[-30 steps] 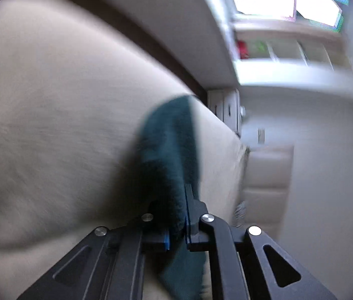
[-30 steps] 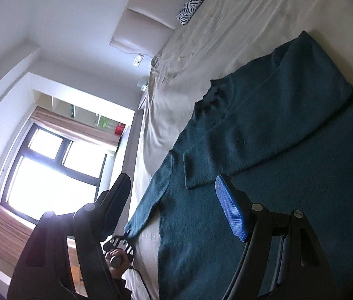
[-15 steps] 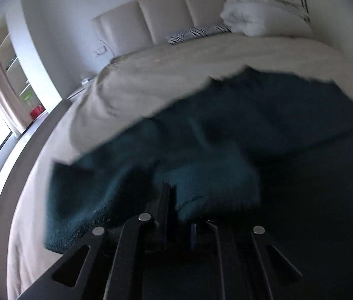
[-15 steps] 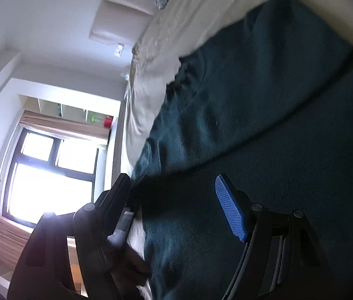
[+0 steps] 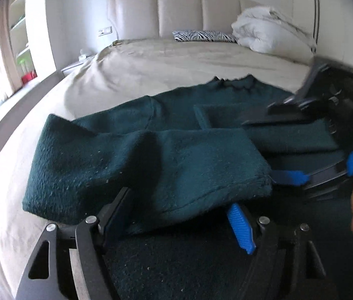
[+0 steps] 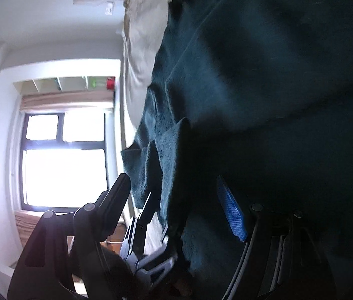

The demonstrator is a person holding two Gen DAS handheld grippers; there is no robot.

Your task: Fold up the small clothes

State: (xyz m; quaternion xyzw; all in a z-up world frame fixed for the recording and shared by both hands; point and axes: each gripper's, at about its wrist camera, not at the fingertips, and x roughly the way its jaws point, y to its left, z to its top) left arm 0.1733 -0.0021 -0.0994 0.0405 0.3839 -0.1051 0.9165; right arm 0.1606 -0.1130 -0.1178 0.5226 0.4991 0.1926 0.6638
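**Sleeve fold could slip**

My left gripper (image 5: 179, 215) has its fingers (image 5: 241, 227) spread wide, with the folded sleeve (image 5: 146, 167) draped across the gap rather than pinched. I judge it could slide back toward the bed's (image 5: 151, 65) left edge if I pull away carelessly. The dark green sweater (image 5: 226, 95) lies flat near the foot edge of the bed. My right gripper (image 6: 173, 200) hangs wide apart over its body, holding nothing. I think a stray finger could snag the knit and undo the fold.
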